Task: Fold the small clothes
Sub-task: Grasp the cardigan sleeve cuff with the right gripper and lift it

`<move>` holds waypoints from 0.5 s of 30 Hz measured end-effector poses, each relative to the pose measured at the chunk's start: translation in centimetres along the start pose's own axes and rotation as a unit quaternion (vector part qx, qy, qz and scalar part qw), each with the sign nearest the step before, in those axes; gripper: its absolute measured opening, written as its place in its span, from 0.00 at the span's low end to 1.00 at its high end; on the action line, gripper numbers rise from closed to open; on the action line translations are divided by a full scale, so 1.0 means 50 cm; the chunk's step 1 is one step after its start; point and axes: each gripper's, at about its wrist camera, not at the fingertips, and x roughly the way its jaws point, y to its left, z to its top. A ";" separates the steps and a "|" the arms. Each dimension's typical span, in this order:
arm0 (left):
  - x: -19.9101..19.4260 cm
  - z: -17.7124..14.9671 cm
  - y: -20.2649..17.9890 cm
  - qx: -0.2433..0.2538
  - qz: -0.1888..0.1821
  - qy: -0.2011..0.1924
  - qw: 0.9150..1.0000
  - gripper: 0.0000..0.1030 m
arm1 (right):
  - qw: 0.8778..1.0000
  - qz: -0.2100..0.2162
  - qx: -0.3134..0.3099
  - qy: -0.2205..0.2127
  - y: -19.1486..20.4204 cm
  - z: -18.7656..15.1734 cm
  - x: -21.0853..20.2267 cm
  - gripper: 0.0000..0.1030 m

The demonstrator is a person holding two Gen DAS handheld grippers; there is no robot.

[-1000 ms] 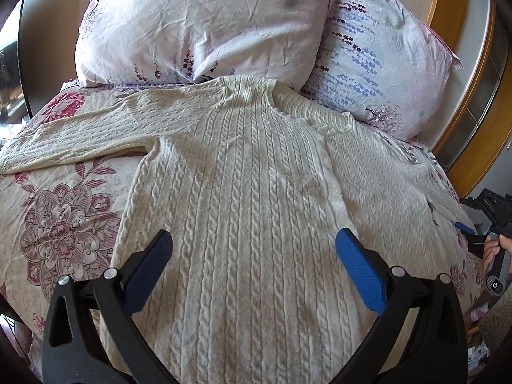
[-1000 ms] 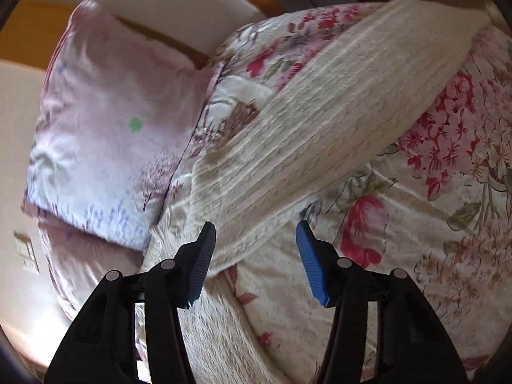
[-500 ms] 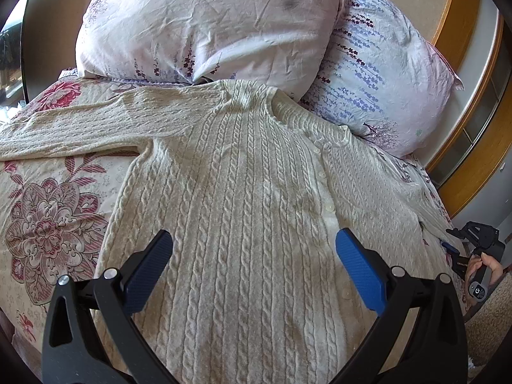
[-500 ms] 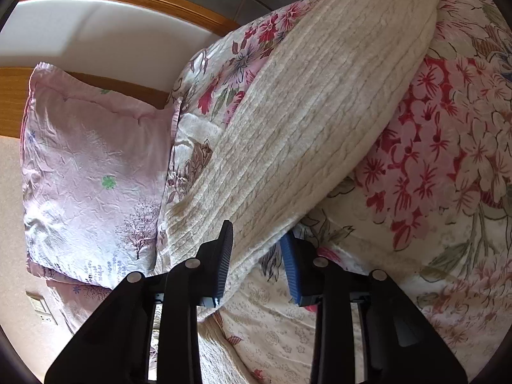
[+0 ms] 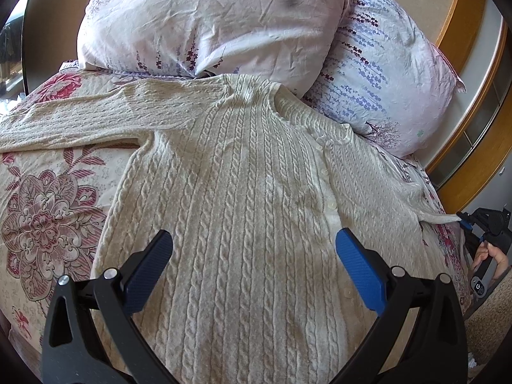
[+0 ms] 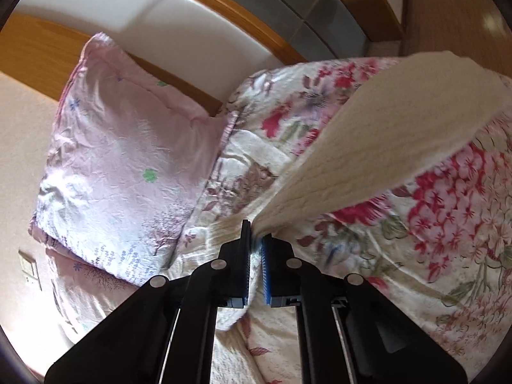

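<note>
1. One cream cable-knit sweater [image 5: 243,192] lies flat on the bed, filling the middle of the left wrist frame, with its neck toward the pillows in the upper part.
2. It has two sleeves. One sleeve [image 5: 80,118] stretches flat to the left edge of the frame. The other sleeve [image 6: 377,150] is seen in the right wrist frame, where it rises from the lower centre to the upper right, lifted off the quilt and a little blurred.
3. The right tongs [image 6: 256,240] sit in the lower centre of that frame. Their jaws have just been closing and now stand together, clamped on the end of this sleeve, which is pinched between the blue pads.
4. In the left wrist frame the same tongs show small at the right edge, held by a hand [image 5: 489,256], with the sleeve tip pulled toward them.
5. The left tongs [image 5: 252,249] fill the bottom of their frame, pointing down over the lower body of the sweater. Their two blue pads [image 5: 358,268] stand wide apart and hold nothing.
6. Two pillows lean at the head of the bed: a pink pillow [image 5: 208,19] in the upper centre and a lilac-printed pillow [image 5: 384,64] in the upper right.
7. One floral quilt [image 5: 48,211] covers the bed under the sweater.
8. A wooden headboard [image 6: 224,3] curves across the top of the right wrist frame.
</note>
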 end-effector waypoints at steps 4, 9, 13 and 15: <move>0.000 -0.001 0.000 -0.002 -0.001 0.002 1.000 0.98 | 0.997 0.049 -0.063 0.013 0.088 -0.020 0.003 0.07; 0.000 -0.001 0.001 -0.003 -0.001 0.002 1.000 0.98 | 0.981 0.109 -0.144 0.068 0.184 -0.090 0.033 0.07; -0.002 -0.003 0.006 -0.008 0.001 0.002 1.000 0.98 | 0.965 0.126 -0.191 0.127 0.224 -0.180 0.062 0.07; -0.003 -0.004 0.010 -0.011 0.002 0.003 1.000 0.98 | 0.959 0.125 -0.199 0.158 0.232 -0.221 0.080 0.07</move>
